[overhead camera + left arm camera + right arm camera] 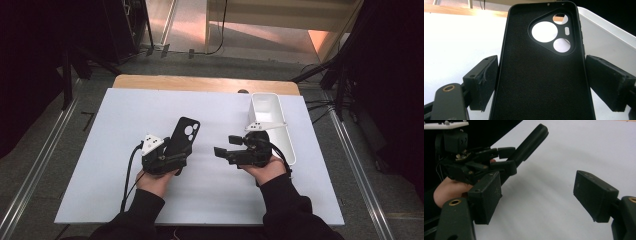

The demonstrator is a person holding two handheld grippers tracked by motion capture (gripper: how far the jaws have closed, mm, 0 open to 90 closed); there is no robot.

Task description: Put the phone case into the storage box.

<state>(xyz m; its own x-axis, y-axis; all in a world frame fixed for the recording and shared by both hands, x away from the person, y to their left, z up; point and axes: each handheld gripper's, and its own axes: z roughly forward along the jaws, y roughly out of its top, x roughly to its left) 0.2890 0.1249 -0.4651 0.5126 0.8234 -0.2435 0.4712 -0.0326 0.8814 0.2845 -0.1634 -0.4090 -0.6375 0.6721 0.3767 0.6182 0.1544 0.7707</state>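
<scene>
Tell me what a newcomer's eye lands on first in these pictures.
First comes the black phone case, clamped across its width by the left gripper and tilted up off the white table, its soft inside and camera cutouts facing the left gripper view. Next, the right gripper at centre right, jaws open with nothing between them, pointing toward the case. Behind it, a white bin stands at the table's far right.
</scene>
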